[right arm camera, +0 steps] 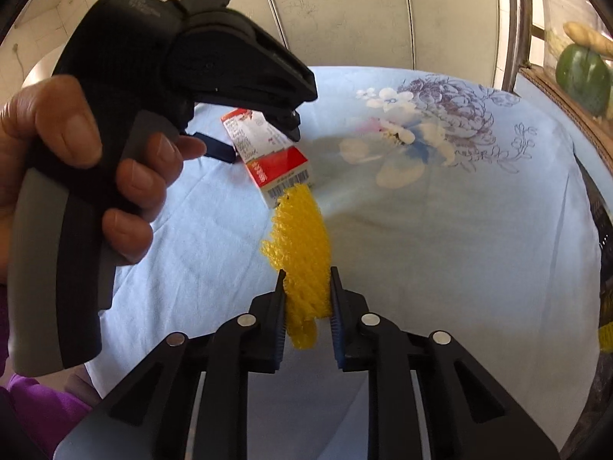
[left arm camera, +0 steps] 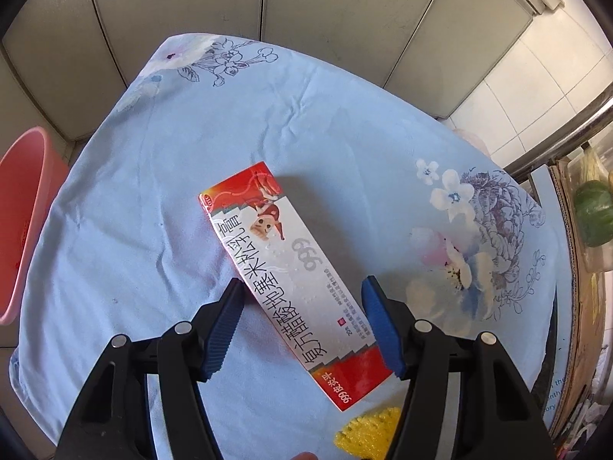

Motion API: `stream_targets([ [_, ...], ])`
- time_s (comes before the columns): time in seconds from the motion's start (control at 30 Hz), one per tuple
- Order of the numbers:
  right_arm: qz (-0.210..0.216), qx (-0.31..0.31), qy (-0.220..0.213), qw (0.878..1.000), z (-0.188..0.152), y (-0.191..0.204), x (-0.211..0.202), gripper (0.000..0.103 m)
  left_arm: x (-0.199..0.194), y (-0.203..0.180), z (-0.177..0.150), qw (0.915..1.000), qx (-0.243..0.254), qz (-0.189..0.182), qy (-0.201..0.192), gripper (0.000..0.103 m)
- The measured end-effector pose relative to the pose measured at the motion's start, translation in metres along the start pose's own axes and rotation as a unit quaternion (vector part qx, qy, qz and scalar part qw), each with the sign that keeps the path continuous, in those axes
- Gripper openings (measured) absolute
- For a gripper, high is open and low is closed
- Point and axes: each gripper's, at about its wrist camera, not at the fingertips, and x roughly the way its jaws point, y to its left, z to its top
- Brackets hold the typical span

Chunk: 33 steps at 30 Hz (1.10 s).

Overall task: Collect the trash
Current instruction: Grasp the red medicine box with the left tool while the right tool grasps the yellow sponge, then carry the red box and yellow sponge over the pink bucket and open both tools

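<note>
Yellow foam net (right arm camera: 302, 264): nearest thing under my right hand, a mesh fruit sleeve lying on the worktop; its near end sits between my right pads, its far end touches the barcode end of the carton. From the left wrist view only its corner shows, at the bottom edge.
Right gripper (right arm camera: 306, 295): I see both blue pads pressed against the sides of the net, jaws narrowed down on it, pointing steeply down at the cloth.
Left gripper (left arm camera: 302, 318): jaws stand wide apart, straddling the carton; the left pad is just at the carton's long edge, the right pad overlaps its other edge. I cannot tell whether either pad actually touches it, and nothing is clamped.
Left hand (right arm camera: 95, 176): seen from the right wrist view, fingers wrapped round the black and grey handle, purple sleeve at the bottom corner.
Ointment carton (left arm camera: 295, 280): long red-and-white box with Chinese print and "999", lying flat and diagonal near the middle of the worktop.
Worktop (left arm camera: 153, 230): covered with a pale blue cloth printed with white and purple flowers.
Pink bin (left arm camera: 23, 222): beside the worktop, at the left edge of the left wrist view, below cloth level.
Green pepper (right arm camera: 582, 76): far right, off the worktop, on a cardboard-edged shelf.
</note>
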Motion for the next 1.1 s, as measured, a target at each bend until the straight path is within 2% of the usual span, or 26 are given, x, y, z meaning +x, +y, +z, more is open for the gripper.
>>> stream_targets([
  [0.3,-0.006,0.013,-0.005,1.000,0.001,-0.001,-0.005,0.020,-0.015,0.024,-0.015,0.9988,0.044,-0.007,-0.020,0.050],
  [0.5,-0.008,0.017,-0.006,1.000,0.005,-0.001,-0.005,0.020,-0.030,0.039,-0.032,0.9933,0.106,-0.012,-0.044,0.043],
  [0.67,-0.015,0.018,-0.008,1.000,0.006,0.002,-0.004,0.020,-0.047,0.059,-0.043,0.9904,0.125,-0.028,-0.052,0.042],
  [0.73,-0.020,0.015,-0.008,1.000,0.005,0.004,-0.006,0.020,-0.057,0.068,-0.049,0.9881,0.135,-0.032,-0.066,0.042],
  [0.9,-0.032,0.015,-0.007,0.999,0.006,0.009,-0.007,0.020,-0.067,0.063,-0.058,0.9808,0.162,-0.032,-0.103,0.042],
  [1.1,-0.046,0.024,-0.013,0.999,0.004,0.011,-0.011,0.020,-0.085,0.084,-0.070,0.9777,0.159,-0.048,-0.128,0.042],
])
